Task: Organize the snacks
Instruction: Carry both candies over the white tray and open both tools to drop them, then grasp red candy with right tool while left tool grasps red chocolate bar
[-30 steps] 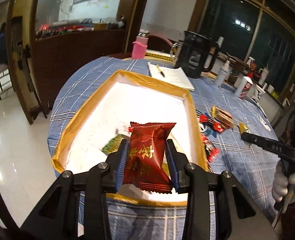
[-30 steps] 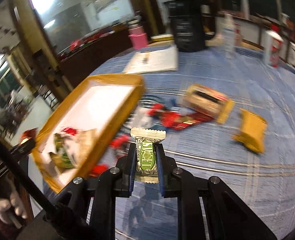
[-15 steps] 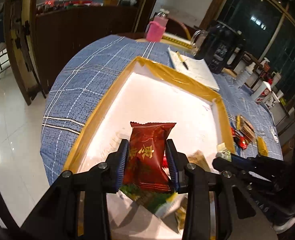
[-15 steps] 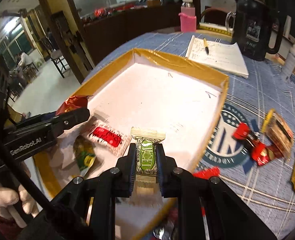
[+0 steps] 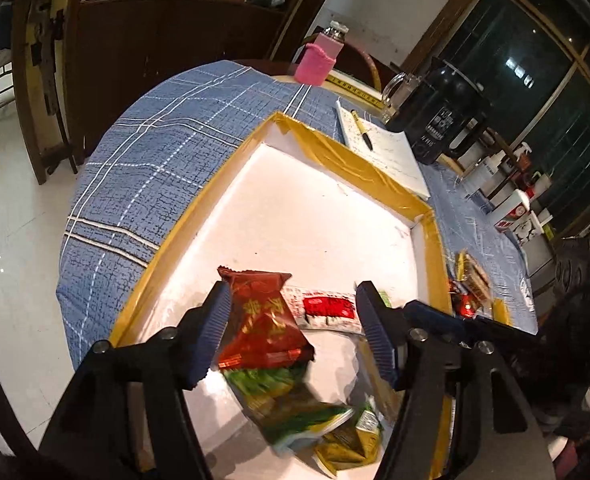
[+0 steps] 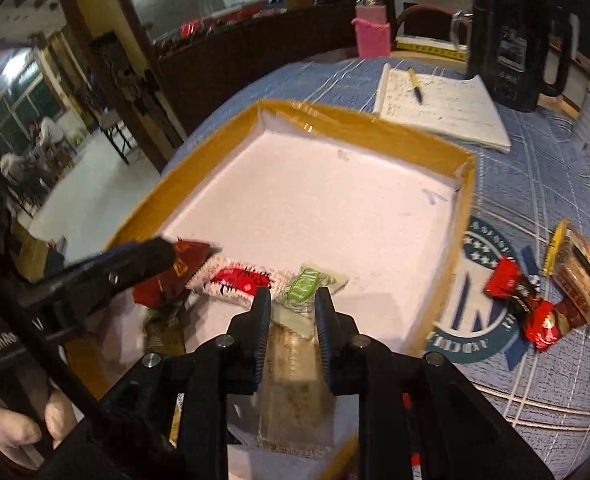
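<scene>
Tray (image 6: 461, 216) holds roughly six snack packets (both grippers open).

1. A dark wooden sideboard (image 5: 167, 40) stood against the far wall.
2. Glossy pale floor tiles (image 5: 11, 208) reflected light.
3. Dark-framed windows (image 5: 535, 80) showed night outside.
4. A blue plaid cloth (image 5: 155, 152) covered the counter.

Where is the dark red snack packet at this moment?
In the left wrist view the dark red snack packet lies in the near part of the tray, between the open fingers of the left gripper, beside a white and red packet.
</scene>
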{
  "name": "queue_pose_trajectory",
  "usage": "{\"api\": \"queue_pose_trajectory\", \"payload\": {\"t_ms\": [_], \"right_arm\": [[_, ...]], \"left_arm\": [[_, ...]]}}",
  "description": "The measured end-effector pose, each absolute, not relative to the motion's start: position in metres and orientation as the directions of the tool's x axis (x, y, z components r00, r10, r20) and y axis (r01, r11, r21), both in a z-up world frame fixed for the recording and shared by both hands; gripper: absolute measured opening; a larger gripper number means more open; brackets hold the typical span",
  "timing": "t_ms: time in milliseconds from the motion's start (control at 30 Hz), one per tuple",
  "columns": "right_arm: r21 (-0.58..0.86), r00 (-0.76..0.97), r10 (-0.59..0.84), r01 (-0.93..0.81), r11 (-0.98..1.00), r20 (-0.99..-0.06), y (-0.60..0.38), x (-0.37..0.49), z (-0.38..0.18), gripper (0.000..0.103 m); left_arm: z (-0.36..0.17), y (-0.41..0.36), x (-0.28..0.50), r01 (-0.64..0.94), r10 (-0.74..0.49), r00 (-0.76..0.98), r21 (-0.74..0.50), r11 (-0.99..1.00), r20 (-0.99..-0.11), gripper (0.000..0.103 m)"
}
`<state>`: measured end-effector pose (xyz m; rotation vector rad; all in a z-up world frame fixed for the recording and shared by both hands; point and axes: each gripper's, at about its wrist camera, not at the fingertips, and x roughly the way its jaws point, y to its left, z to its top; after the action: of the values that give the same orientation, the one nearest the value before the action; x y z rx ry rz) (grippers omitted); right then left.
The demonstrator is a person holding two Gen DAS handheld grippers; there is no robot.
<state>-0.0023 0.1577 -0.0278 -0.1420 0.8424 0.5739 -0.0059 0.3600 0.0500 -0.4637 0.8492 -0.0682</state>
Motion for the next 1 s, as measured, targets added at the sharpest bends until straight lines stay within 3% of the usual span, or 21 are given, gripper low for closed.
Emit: {"api": "queue_pose_trajectory", "payload": {"t_ms": [133, 233, 400, 733, 800, 1000], "right_arm": [[0.153, 0.551, 0.468, -0.521, 0.839, -0.691, 0.128, -0.009, -0.006, 0.023], [0.161, 0.584, 0.469, -0.501, 0.851, -0.663, 0.099, -0.017, 0.004, 0.027], [0.141, 0.605, 0.414, -0.446, 0.884, -0.681, 0.062, -0.016, -0.009, 0.029], [0.093, 0.592, 0.353, -0.423, 0.901, -0.725, 0.065, -0.011, -0.055, 0.029], [0.048, 0.596, 0.328, -0.436, 0.899, -0.733, 0.07, -0.015, -0.058, 0.019], [-0.019, 0.596, 0.265, -0.426, 0.904, -0.758, 0.049, -0.039, -0.059, 0.018]], "left_arm": [[0.069, 0.355, -0.034, -0.105, -0.252, 0.714, -0.456, 0.884, -0.653, 0.066], [0.085, 0.348, -0.064, -0.069, -0.269, 0.758, -0.482, 0.873, -0.595, 0.073], [0.088, 0.332, -0.11, -0.012, -0.308, 0.793, -0.519, 0.855, -0.526, 0.078], [0.062, 0.3, -0.152, -0.035, -0.314, 0.777, -0.535, 0.844, -0.546, 0.078], [0.063, 0.296, -0.154, -0.03, -0.318, 0.774, -0.533, 0.846, -0.548, 0.078], [0.062, 0.296, -0.161, -0.027, -0.313, 0.774, -0.523, 0.852, -0.55, 0.078]]}}
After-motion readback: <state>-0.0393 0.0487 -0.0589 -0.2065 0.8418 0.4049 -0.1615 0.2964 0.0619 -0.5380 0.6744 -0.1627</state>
